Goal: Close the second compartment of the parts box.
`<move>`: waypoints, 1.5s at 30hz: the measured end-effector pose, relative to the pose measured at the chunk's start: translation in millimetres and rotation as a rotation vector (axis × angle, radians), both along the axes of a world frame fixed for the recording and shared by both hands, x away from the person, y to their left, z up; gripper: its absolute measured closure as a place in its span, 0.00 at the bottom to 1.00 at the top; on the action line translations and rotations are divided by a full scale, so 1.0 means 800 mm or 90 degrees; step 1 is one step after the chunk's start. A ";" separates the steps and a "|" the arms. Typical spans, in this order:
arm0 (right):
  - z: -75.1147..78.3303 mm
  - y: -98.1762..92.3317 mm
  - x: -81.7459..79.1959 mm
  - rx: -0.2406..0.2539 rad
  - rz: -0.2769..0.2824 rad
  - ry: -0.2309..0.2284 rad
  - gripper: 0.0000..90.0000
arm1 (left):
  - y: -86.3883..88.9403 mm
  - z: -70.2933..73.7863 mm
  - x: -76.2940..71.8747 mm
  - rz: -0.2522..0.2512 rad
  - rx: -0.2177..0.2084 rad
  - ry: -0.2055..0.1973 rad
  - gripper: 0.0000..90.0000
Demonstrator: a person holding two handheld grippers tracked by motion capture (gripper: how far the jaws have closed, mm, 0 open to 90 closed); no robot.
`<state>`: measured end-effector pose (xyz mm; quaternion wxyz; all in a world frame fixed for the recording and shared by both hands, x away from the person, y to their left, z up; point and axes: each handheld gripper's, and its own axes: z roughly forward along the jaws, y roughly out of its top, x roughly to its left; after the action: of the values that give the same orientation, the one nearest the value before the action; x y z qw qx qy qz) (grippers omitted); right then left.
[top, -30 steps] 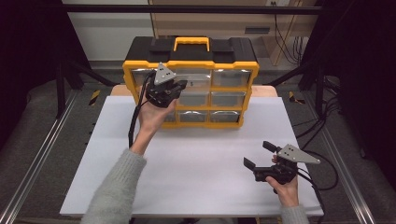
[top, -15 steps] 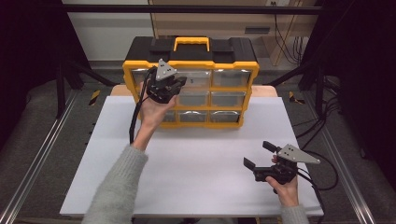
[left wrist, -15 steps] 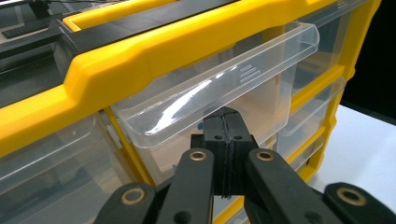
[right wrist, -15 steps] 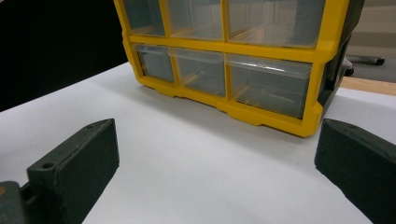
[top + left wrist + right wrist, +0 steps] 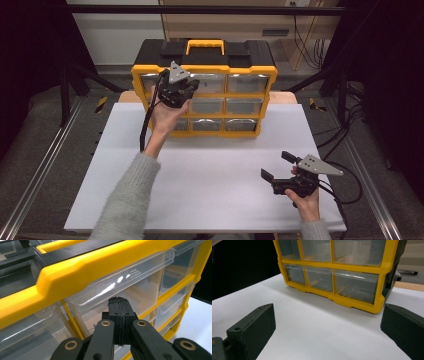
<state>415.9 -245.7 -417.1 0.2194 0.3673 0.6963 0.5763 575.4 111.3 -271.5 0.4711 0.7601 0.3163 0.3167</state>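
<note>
A yellow and black drawer cabinet (image 5: pixel 205 69) with clear plastic drawers stands at the back of the white table. My left gripper (image 5: pixel 187 89) is held up against its front, near the upper row. In the left gripper view the gripper (image 5: pixel 119 301) is shut, pads pressed together with nothing between them, its tips just under the lip of a clear top drawer (image 5: pixel 130 282). Whether they touch it I cannot tell. My right gripper (image 5: pixel 276 165) rests low at the table's front right, open and empty. In the right gripper view the right gripper (image 5: pixel 328 325) faces the cabinet's (image 5: pixel 337 265) lower drawers from a distance.
The white table top (image 5: pixel 210 170) lies between the cabinet and the front edge. A black carry handle framed in yellow (image 5: pixel 205 46) sits on the cabinet's lid. Metal rails and cables run along the floor on both sides.
My left gripper has edged slightly higher on the cabinet's front, still shut. The right gripper has stayed where it was.
</note>
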 end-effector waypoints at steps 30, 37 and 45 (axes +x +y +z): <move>0.001 0.000 0.000 0.006 -0.009 0.003 0.01 | 0.052 -0.033 -0.089 -0.073 -0.042 -0.004 0.33; 0.001 0.000 0.000 0.003 -0.008 0.002 0.01 | 0.067 -0.043 -0.108 -0.087 -0.055 0.009 0.15; 0.001 0.000 0.000 0.004 -0.008 0.002 0.01 | 0.088 -0.069 -0.130 -0.096 -0.089 0.028 0.05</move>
<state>415.8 -245.9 -416.5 0.2206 0.3734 0.6927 0.5762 471.2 181.8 -326.4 0.5385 0.7538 0.2897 0.2405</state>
